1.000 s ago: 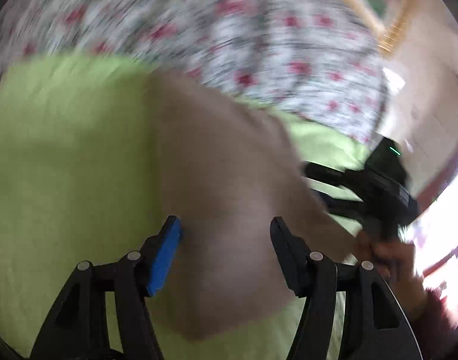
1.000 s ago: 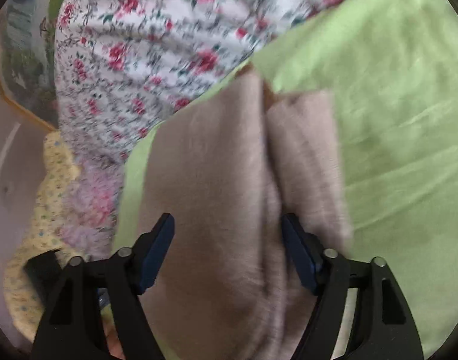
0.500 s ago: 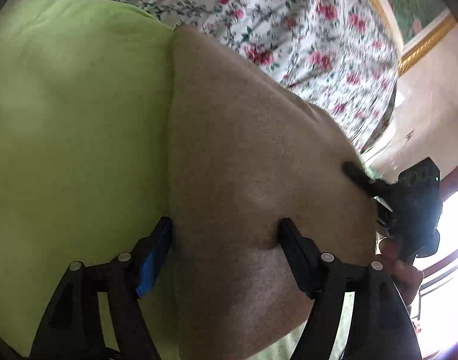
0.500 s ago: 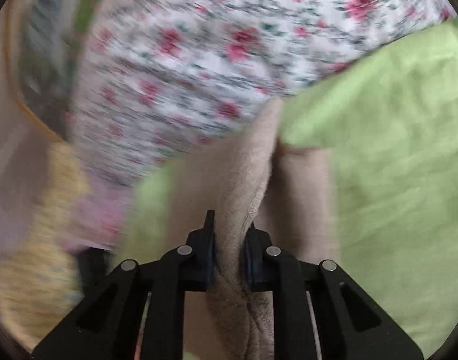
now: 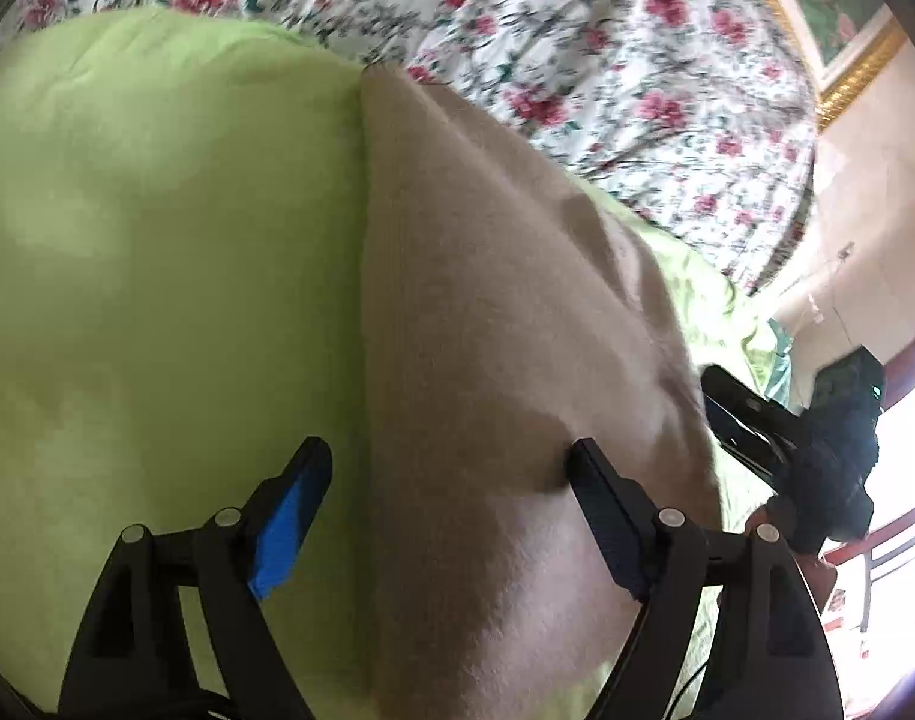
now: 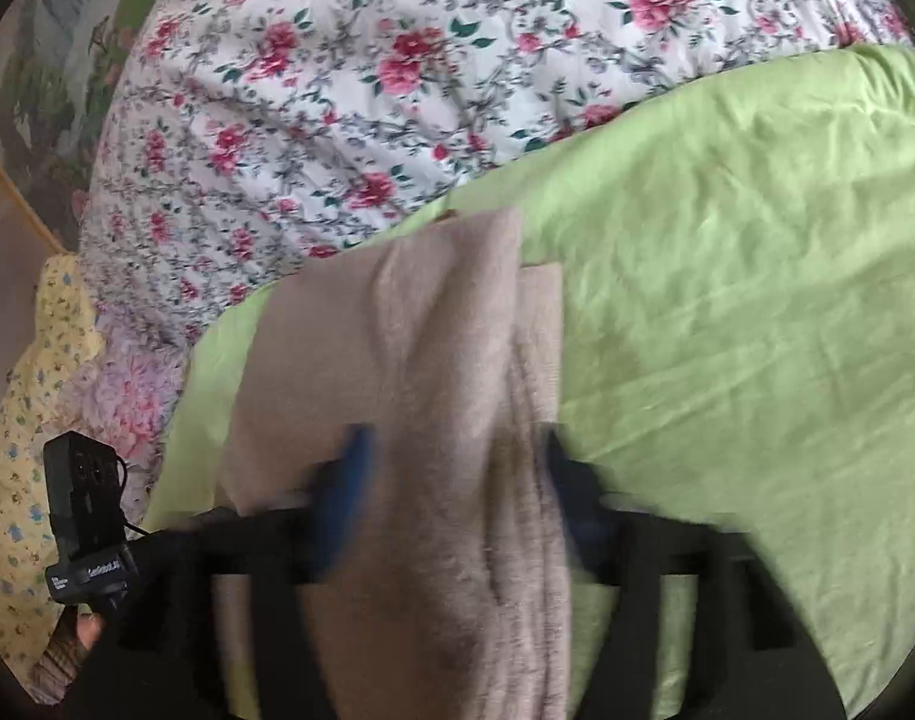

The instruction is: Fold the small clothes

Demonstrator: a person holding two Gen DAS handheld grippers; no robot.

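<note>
Beige knit garment (image 5: 517,330) lies folded lengthwise on green sheet (image 5: 157,240). Left gripper (image 5: 451,480) and right gripper (image 6: 451,468) both opening, straddling it, gripping nothing (right blurred). Likely soft, light, floppy; pinch a doubled edge or corner for next fold.
</note>
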